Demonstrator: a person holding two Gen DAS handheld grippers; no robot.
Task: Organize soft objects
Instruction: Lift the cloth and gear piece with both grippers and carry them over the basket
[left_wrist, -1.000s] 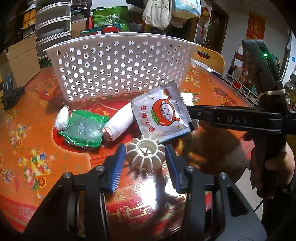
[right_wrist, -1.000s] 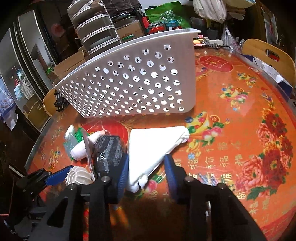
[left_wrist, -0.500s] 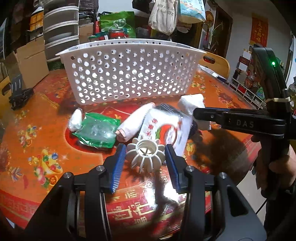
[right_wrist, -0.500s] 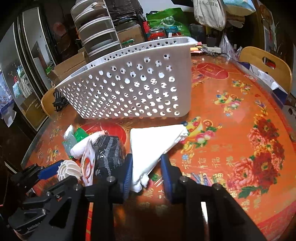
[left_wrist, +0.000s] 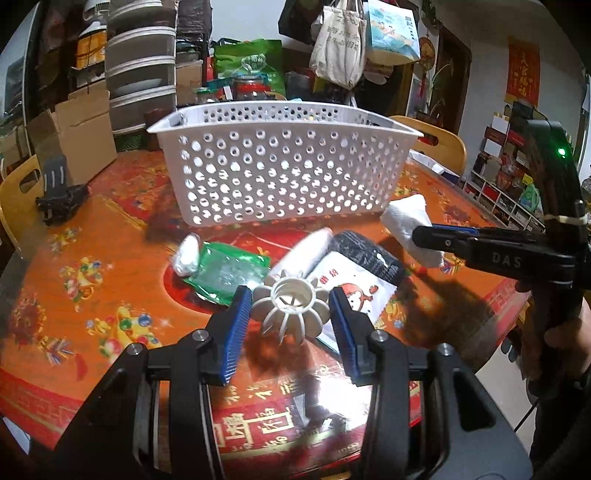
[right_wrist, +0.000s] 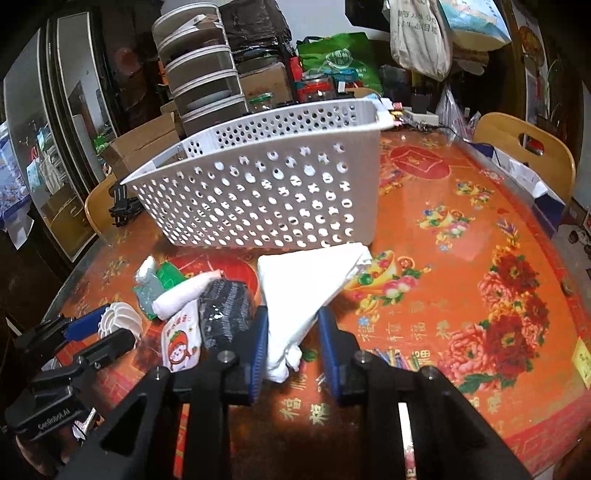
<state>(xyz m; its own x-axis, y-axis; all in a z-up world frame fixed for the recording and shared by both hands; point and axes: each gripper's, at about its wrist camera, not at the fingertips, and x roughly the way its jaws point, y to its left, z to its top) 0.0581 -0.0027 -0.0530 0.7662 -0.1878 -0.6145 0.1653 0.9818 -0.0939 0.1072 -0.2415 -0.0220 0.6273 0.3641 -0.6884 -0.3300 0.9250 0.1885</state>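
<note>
On the red table: your two grippers sit low over a cluster of soft things in front of the white basket (left_wrist: 284, 177).
Left gripper (left_wrist: 291, 306): you hold it level and pointing at the basket; its blue pads flank the white ribbed piece (left_wrist: 291, 308), and whether they press it or merely stand beside it cannot be told.
Right gripper (right_wrist: 291, 332): you hold it just above the table (right_wrist: 461, 258), angled toward the basket's near corner; its jaws stand apart on either side of the narrow end of the white folded cloth (right_wrist: 306, 280), the left pad touching the cloth, the right pad clear of it.
Your right hand (left_wrist: 565, 343): wrapped around the handle, cut off at the frame edge in the left wrist view.
Soft things: white roll (right_wrist: 181, 295), black bundle (right_wrist: 225, 306) and cartoon sachet (right_wrist: 181, 343) lie touching one another; green packet (left_wrist: 229, 269) and a small white wrapped item (left_wrist: 186, 253) lie just beside them.
Basket: upright on the table, behind the cluster; the cloth's wide end lies at its base.
Hard to make out: the basket's contents, and the white roll, blurred in the left wrist view.
</note>
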